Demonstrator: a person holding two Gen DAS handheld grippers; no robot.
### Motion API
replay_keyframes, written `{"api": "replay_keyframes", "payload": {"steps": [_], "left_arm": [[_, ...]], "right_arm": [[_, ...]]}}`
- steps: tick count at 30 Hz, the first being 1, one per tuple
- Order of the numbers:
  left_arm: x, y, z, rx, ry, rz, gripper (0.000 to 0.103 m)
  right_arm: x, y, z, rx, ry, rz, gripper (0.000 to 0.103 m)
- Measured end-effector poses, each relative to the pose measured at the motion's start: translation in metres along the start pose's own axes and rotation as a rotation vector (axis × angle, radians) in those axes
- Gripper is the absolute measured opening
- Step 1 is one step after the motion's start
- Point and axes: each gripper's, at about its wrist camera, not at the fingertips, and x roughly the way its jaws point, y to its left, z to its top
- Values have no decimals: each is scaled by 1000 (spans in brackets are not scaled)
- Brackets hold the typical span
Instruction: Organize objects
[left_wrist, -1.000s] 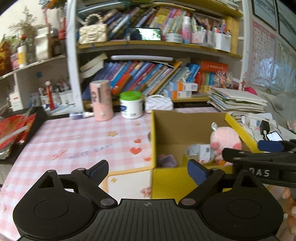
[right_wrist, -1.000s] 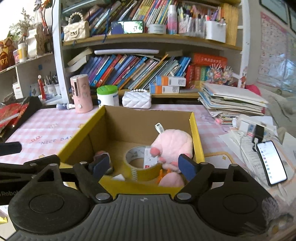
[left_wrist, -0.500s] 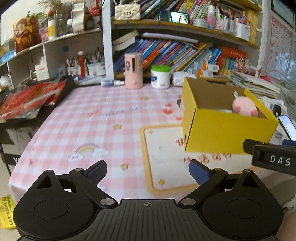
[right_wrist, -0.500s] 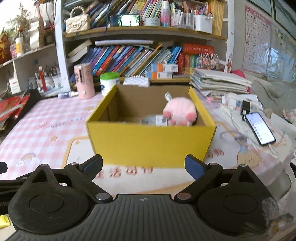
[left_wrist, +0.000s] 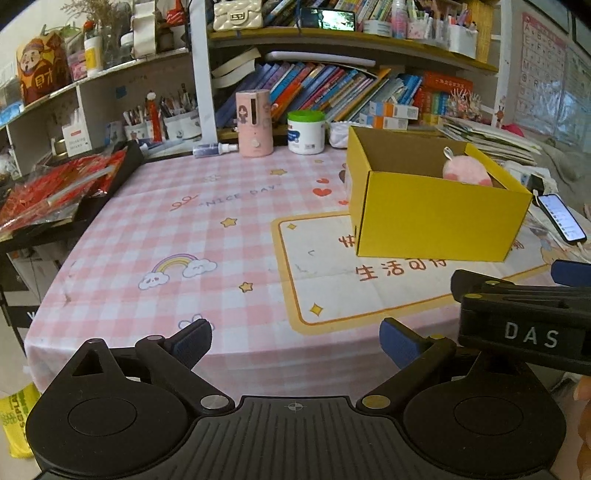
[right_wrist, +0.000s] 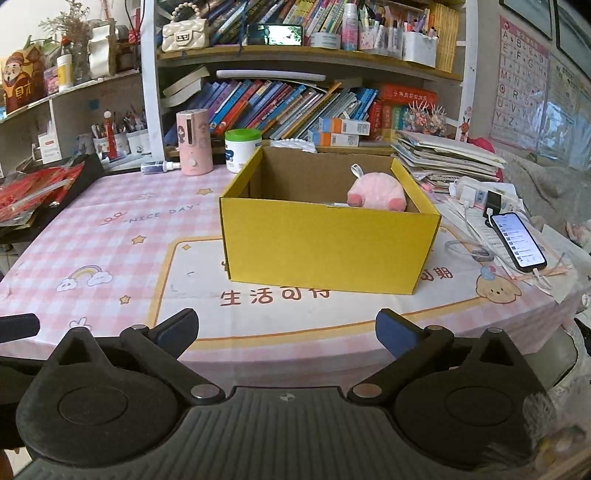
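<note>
I held both tongs back at the near edge of the table (right_wrist: 122, 258), low in each frame, and neither had hold of anything: my left gripper (left_wrist: 295, 341) stood wide open with only tablecloth between its blue pads, and my right gripper (right_wrist: 286, 328) gaped just as wide. The yellow box (right_wrist: 328, 245) sat in the middle of the right view, and at right of center in the left view, upright on the printed mat. The pink plush (right_wrist: 376, 190) lay inside against the box's right wall, its top showing over the rim; whatever else lay lower in the box I could not see. I judged the packing mostly done, perhaps finished. A pink dispenser (left_wrist: 255, 123) and a green-lidded jar (left_wrist: 306, 131) stood in the upper middle by the shelves, and a phone (right_wrist: 519, 243) lay at right; whether those were mine to pack I could not tell.
</note>
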Motion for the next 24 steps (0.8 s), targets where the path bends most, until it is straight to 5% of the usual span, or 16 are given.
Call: {"api": "replay_keyframes", "payload": {"steps": [24], "left_arm": [[-5, -4, -7, -19, 37, 41, 100]], "right_arm": [[-7, 15, -9, 14, 13, -16, 103]]}}
